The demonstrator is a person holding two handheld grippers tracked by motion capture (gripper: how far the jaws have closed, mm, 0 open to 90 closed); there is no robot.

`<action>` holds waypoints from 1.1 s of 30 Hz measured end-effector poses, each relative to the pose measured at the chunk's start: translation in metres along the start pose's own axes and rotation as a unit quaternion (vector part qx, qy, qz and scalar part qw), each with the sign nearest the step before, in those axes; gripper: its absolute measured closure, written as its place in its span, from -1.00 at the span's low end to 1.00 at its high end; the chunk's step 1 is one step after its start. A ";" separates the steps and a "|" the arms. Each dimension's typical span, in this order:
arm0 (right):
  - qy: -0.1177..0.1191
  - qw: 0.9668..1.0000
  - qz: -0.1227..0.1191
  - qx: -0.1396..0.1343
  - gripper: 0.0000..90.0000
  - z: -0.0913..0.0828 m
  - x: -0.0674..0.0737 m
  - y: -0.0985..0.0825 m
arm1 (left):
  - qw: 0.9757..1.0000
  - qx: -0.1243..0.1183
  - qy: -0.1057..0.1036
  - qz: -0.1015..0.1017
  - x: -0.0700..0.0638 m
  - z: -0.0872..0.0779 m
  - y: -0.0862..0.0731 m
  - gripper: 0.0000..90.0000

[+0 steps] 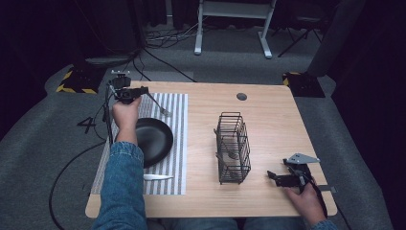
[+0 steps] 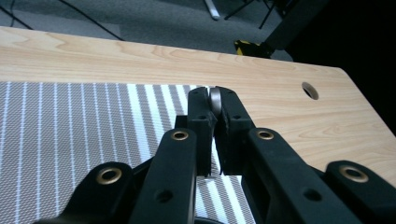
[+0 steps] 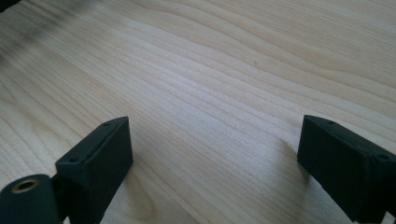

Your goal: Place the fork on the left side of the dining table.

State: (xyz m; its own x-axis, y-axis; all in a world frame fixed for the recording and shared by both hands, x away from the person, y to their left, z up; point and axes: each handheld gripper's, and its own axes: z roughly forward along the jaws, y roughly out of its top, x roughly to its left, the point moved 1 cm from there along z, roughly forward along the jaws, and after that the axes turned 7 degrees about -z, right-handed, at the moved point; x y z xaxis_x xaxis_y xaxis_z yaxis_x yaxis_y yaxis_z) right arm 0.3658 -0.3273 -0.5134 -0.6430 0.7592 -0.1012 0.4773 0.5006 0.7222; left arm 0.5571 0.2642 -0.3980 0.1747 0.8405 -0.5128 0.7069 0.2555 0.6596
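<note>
My left gripper (image 1: 142, 91) is held over the far left of the table, above the striped placemat (image 1: 177, 110). It is shut on the end of a metal fork (image 1: 159, 106), which slopes down to the right over the mat. In the left gripper view the jaws of that gripper (image 2: 214, 103) pinch the round silver handle end (image 2: 215, 96). A black plate (image 1: 152, 140) lies on the mat, with a knife (image 1: 158, 177) near the mat's front edge. My right gripper (image 1: 272, 175) rests open near the front right, its jaws (image 3: 215, 154) wide over bare wood.
A black wire basket (image 1: 233, 148) stands mid-table with something metallic inside it. A cable hole (image 1: 242, 96) sits near the table's far edge. A hand and denim sleeve (image 1: 122, 182) cross the mat's left side. Bare wood lies right of the basket.
</note>
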 end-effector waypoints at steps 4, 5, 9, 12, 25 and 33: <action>0.000 1.000 0.000 0.000 -0.77 0.000 0.000 0.000 | 1.000 0.002 0.006 -0.002 0.003 0.000 0.000 0.84; 0.000 1.000 0.000 0.000 -0.77 0.000 0.000 0.000 | 1.000 0.002 0.008 -0.003 0.004 0.000 0.000 0.82; 0.000 1.000 0.000 0.000 -0.77 0.000 0.000 0.000 | 1.000 0.006 0.011 -0.008 0.010 0.001 0.001 0.72; 0.000 1.000 0.000 0.000 -0.77 0.000 0.000 0.000 | 1.000 0.007 0.013 -0.013 0.014 0.002 0.002 0.68; -0.001 1.000 0.001 0.000 -0.77 0.000 0.000 0.000 | 1.000 0.006 0.025 -0.018 0.032 -0.007 0.002 0.53; -0.002 1.000 0.001 0.000 -0.77 0.000 0.000 0.000 | 0.999 0.006 0.031 -0.022 0.039 -0.006 0.000 0.53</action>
State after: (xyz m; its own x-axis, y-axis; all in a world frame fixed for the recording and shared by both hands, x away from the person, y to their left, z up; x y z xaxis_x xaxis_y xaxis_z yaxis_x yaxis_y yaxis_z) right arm 0.3660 -0.3270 -0.5134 -0.6398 0.7618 -0.1020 0.4791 0.4991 0.7220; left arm 0.5597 0.3002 -0.4143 0.1005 0.8565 -0.5062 0.7208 0.2881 0.6305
